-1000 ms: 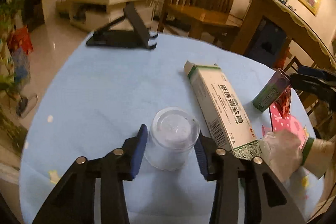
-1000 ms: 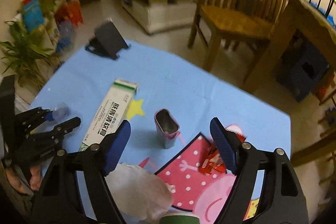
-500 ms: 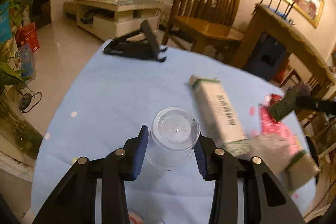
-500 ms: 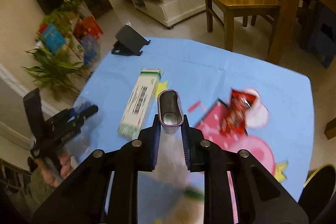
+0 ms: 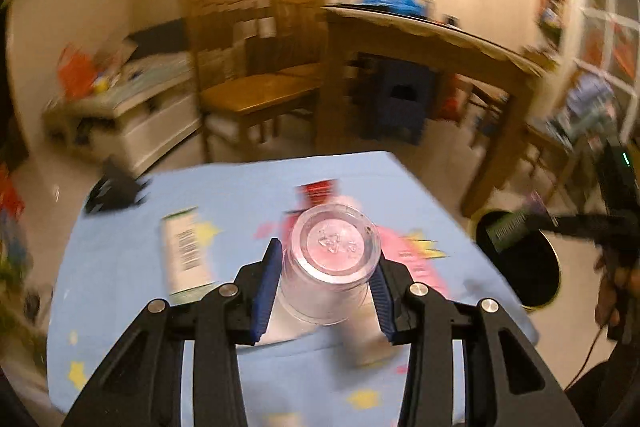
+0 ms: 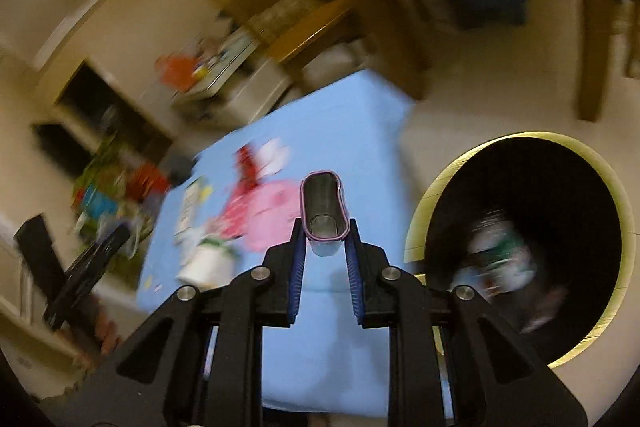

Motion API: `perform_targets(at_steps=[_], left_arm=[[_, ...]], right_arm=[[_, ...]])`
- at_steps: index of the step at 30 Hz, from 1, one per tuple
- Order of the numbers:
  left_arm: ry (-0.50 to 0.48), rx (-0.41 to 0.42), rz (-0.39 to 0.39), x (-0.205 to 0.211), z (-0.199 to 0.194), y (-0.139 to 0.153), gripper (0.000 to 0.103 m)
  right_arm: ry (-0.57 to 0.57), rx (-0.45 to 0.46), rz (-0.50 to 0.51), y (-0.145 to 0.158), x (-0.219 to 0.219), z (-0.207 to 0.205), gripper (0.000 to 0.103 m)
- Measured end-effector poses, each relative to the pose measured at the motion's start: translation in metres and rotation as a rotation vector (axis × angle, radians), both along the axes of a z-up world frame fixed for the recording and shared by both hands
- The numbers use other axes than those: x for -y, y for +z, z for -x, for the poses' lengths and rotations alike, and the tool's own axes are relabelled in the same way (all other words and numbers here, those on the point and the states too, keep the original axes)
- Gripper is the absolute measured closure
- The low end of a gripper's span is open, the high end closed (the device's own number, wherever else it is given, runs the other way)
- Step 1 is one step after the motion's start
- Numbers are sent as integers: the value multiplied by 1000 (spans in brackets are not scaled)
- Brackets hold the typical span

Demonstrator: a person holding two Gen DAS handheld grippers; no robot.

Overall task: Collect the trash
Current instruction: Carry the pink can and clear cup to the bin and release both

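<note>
My left gripper (image 5: 326, 279) is shut on a clear plastic cup (image 5: 334, 249), held bottom forward above the blue tablecloth (image 5: 120, 267). My right gripper (image 6: 325, 247) is shut on a small open carton with a purple rim (image 6: 324, 211), held off the table's edge beside a black bin with a gold rim (image 6: 520, 247). The bin holds some trash (image 6: 500, 255). In the left wrist view the right gripper (image 5: 532, 221) holds the carton (image 5: 508, 227) over the bin (image 5: 520, 259). A long white and green box (image 5: 184, 251), a red wrapper (image 5: 318, 193) and a paper cup (image 6: 208, 263) lie on the table.
A black folding stand (image 5: 114, 191) sits at the table's far left corner. Wooden chairs (image 5: 260, 95) and a wooden dining table (image 5: 432, 39) stand beyond. The bin stands on the floor right of the table. The view is motion-blurred.
Both grippers have lifted their objects and swung right toward the bin. The right gripper closed on the carton one second ago and now holds it beside the bin.
</note>
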State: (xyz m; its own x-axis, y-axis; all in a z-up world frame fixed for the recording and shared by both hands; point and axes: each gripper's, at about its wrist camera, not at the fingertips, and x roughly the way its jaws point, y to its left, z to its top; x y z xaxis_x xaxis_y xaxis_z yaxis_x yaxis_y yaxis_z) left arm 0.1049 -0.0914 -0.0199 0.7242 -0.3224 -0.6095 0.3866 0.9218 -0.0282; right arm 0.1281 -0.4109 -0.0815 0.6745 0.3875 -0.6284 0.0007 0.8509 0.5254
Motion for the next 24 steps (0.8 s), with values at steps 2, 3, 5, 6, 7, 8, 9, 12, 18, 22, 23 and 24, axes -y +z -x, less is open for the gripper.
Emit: perform_targets(at_steps=[2, 3, 5, 6, 7, 8, 9, 12, 18, 22, 23, 24], left_arm=[[-59, 19, -34, 41, 8, 0, 63], [-102, 20, -45, 66, 12, -2, 63], [-179, 17, -70, 114, 18, -6, 63], [-205, 19, -82, 131, 20, -9, 63], [-232, 21, -94, 148, 22, -11, 63], [-258, 21, -104, 165, 25, -14, 63], [-287, 19, -115, 184, 28, -18, 63], [-356, 16, -144, 228, 33, -28, 63], [-426, 23, -190, 269, 34, -43, 63], [-442, 15, -198, 283, 31, -50, 63], [-444, 14, -200, 284, 30, -51, 63], [-449, 12, -201, 286, 31, -53, 63]], right_arm=[[-45, 21, -6, 5, 27, 12, 83], [-81, 33, 9, 8, 44, 22, 83], [-150, 43, 36, 12, 69, 35, 83], [-161, 43, 28, 11, 78, 38, 83], [-175, 41, 17, 10, 88, 42, 83], [-187, 39, 16, 8, 94, 45, 83], [-201, 37, 25, 8, 100, 48, 83], [-219, 34, 36, 5, 110, 53, 83], [-237, -19, 71, -7, 106, 36, 83], [-271, -65, 51, -18, 113, 30, 65], [-289, -66, 53, -19, 116, 31, 59], [-305, -62, 60, -18, 117, 31, 59]])
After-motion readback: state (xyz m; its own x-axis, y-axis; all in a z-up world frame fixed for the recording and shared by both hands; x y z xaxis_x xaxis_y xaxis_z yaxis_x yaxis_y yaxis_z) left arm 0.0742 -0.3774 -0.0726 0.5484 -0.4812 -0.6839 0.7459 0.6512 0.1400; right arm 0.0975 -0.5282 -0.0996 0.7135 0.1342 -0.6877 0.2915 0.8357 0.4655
